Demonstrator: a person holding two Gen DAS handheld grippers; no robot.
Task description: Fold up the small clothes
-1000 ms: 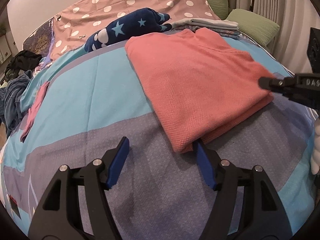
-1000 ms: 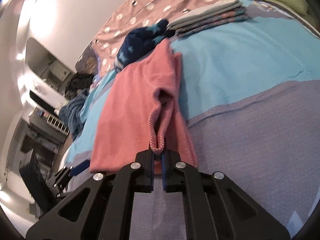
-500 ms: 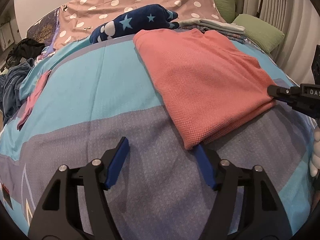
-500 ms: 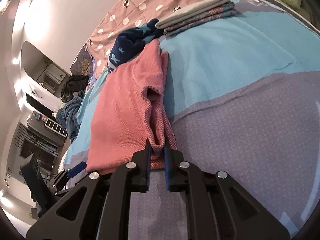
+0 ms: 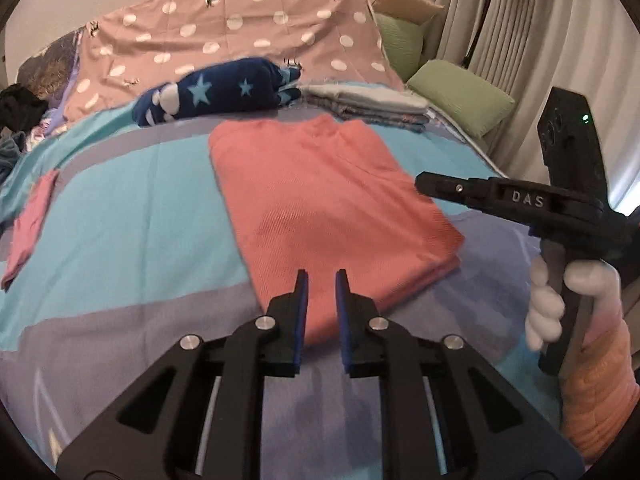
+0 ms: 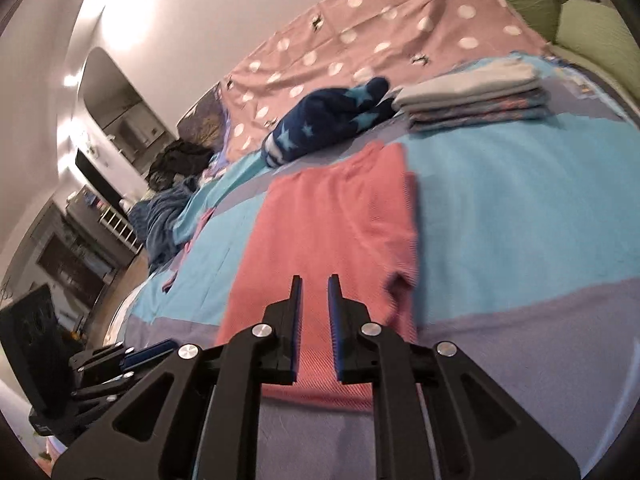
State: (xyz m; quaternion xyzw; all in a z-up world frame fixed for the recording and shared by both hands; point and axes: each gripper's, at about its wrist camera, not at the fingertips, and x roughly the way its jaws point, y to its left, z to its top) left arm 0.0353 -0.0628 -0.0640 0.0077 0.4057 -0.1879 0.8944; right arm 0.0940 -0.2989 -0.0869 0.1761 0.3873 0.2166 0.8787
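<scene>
A folded salmon-pink knit garment [image 5: 332, 208] lies flat on the blue and grey bedspread [image 5: 120, 216]; it also shows in the right wrist view [image 6: 332, 232]. My left gripper [image 5: 321, 280] hovers above the garment's near edge, jaws a narrow gap apart and empty. My right gripper [image 6: 314, 284] is raised over the garment's near end, jaws slightly apart and empty; it also shows in the left wrist view [image 5: 424, 182] at the right.
A stack of folded clothes [image 5: 364, 104] and a navy star-print bundle [image 5: 216, 92] lie beyond the garment. A small pink cloth [image 5: 32, 224] lies at the left. Green pillows [image 5: 460, 100] and curtains stand at the right; dark clothes [image 6: 168, 200] pile off the bed's left.
My right gripper let go of the garment's edge and lifted away. My left gripper narrowed from wide open and moved right over the garment. The garment's raised flap now lies flat.
</scene>
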